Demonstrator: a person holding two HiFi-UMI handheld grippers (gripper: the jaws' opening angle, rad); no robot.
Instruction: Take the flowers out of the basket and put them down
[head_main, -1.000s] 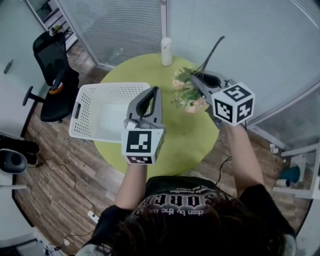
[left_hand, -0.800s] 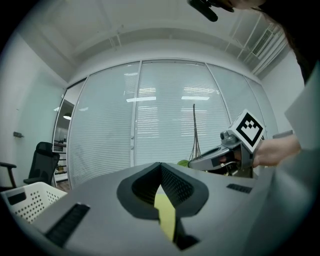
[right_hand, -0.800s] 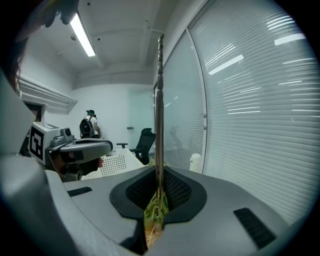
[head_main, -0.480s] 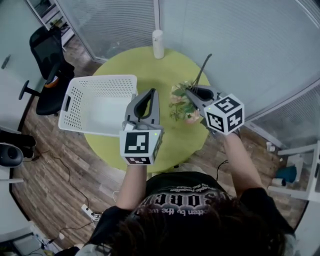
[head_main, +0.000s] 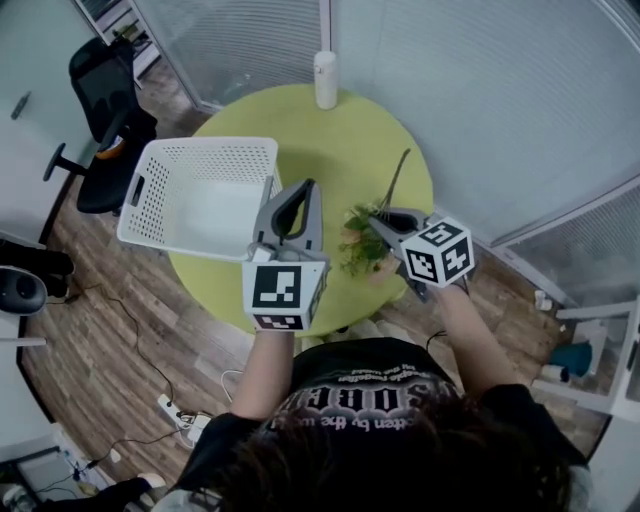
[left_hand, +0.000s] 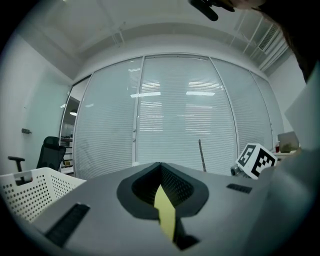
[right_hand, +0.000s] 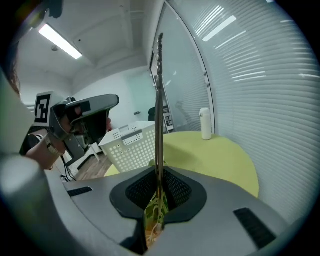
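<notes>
Gripping the flowers (head_main: 362, 243) by the thin stem with the right tool (head_main: 380, 222), jaws squeezed almost together on it and on nothing else. Holding the bunch at the near right part of the green worktop (head_main: 330, 150), blooms toward the near edge, bare stem poking up and away toward the far right rim. Touching the surface or just above it: hard to call from here. Reading the long axis as running near to far, tilted, not lying flat. Spotting the white basket (head_main: 150, 190) well apart on the left, looking empty in the head view. Seeing the left tool (head_main: 310, 187) level between basket and bunch, jaws pressed together on nothing. Judging the coming move as a short drop right below the right tool: blooms down first, stem laid flat toward the far side, well short of the bottle (head_main: 325, 78) at the far edge.
</notes>
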